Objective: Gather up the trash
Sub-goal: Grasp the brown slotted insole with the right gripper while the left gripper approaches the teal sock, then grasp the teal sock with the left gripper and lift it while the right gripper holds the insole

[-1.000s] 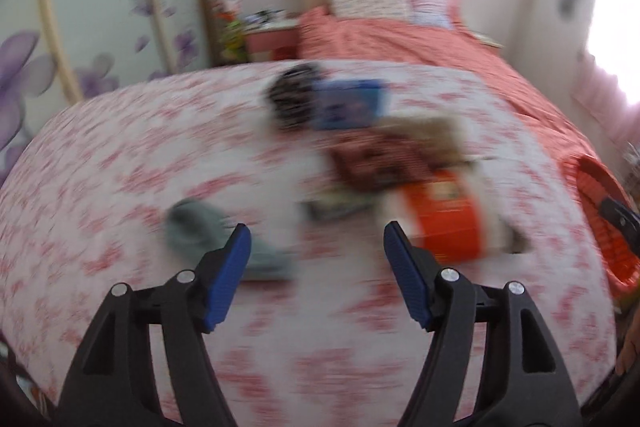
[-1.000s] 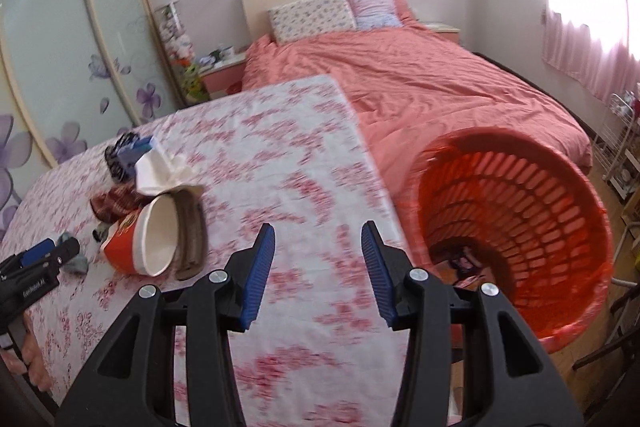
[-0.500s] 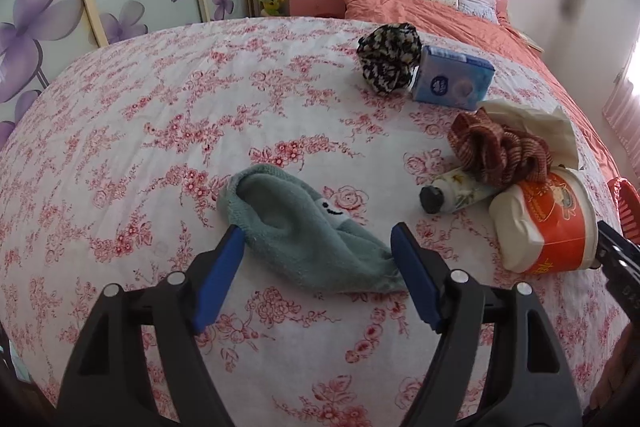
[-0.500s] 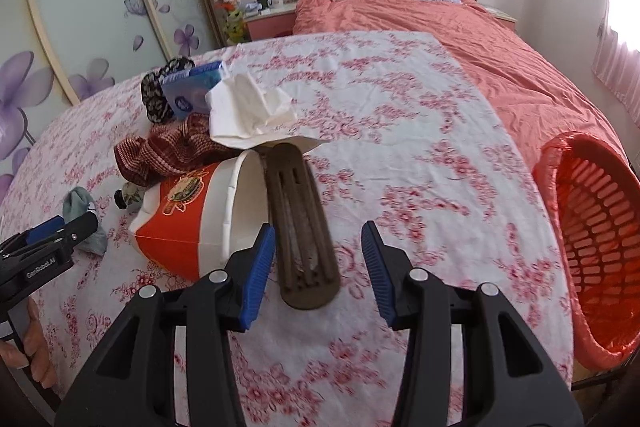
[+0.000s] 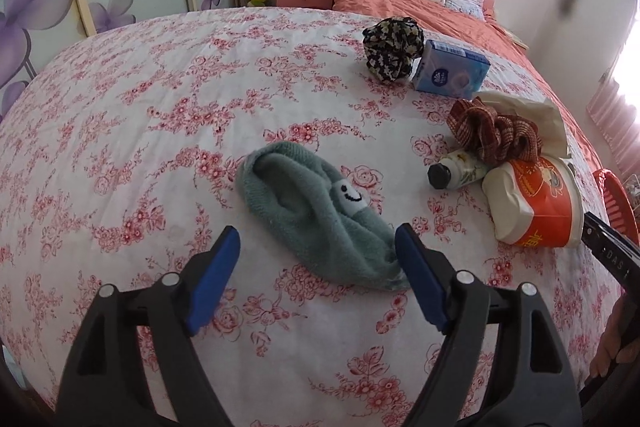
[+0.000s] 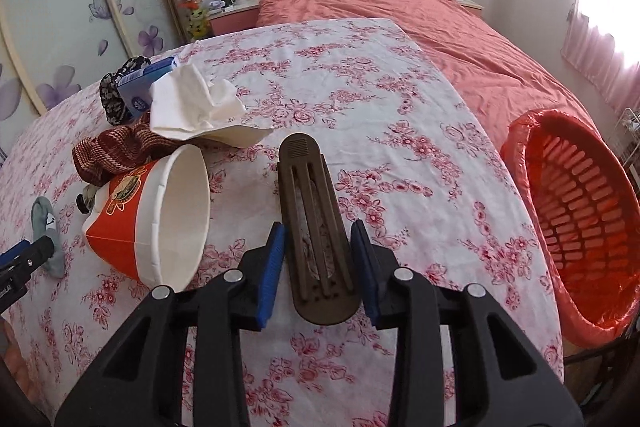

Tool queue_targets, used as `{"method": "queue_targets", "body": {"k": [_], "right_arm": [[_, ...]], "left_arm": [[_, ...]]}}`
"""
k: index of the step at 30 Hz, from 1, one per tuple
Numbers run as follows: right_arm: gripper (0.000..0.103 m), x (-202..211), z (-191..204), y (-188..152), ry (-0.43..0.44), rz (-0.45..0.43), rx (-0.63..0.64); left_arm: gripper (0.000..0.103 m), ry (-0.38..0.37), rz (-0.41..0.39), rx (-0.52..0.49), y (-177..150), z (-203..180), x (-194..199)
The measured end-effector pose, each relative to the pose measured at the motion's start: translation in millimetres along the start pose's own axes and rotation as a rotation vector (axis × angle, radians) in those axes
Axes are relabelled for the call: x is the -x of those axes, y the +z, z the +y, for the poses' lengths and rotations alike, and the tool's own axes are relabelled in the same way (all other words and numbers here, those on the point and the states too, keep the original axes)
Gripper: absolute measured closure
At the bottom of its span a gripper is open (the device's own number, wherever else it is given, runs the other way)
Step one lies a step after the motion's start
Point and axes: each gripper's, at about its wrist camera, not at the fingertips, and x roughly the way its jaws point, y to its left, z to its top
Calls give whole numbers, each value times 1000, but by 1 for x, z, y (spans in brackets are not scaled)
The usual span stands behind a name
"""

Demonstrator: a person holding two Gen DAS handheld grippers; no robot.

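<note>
A green fluffy sock [image 5: 312,211] with a smiley face lies on the flowered bedspread [image 5: 160,115]. My left gripper [image 5: 316,239] hovers over its near end, jaws opening, pads clear of it. In the right wrist view, a flat brown slotted piece [image 6: 308,187] lies lengthwise between the pads of my right gripper [image 6: 318,229]. Those jaws are closing, the left pad at its edge and the right pad a sliver off. A crushed red-and-white paper bucket [image 6: 152,223] lies on its side just left of it, and a white tissue [image 6: 192,103] lies behind.
An orange basket [image 6: 580,223] with a red liner stands off the bed's right edge. A brown-red scrunchie [image 5: 492,135], a small black-capped bottle [image 5: 456,171], a blue tissue pack [image 5: 452,71] and a black floral scrunchie [image 5: 394,43] lie on the spread. A salmon duvet [image 6: 460,39] lies beyond.
My left gripper swung left from the bucket to the green sock and its jaws widened. My right gripper swung from the basket to the brown piece, came down around it, and its jaws narrowed.
</note>
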Motion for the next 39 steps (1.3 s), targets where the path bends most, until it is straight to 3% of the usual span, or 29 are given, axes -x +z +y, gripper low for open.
{"method": "queue_targets", "body": {"k": [3,6,8,10,11,17,30,35,39], "right_arm": [[68,-1,5,-1,-17,-7,22],[68,-1,6,-1,-19,-7,27],[68,-2,4,0,-14,-6,24],[68,-2,3,0,-12,-6,23],[68,-2,3,0,-13,-6,23],[67,-2,2,0,-17,-6,28],[67,-2,3,-1,-16,-5,28],[67,-1,2,-1,-13,-5,25],[67,-1,3,-2,-10,-5,23]], "left_arm": [[27,-3,3,22,3,-1,-6],[46,3,-17,11,9,-5,-10],[68,-16,-29,-3,13,-7,-13],[84,-71,-30,-18,16,-8,-14],[86,-126,-31,-22,16,-8,-12],[75,-86,-56,-43,10,-5,-6],[65,-20,-52,-62,7,-11,-11],[48,-12,-43,-88,6,-17,-12],[46,9,-38,-98,6,-20,-13]]}}
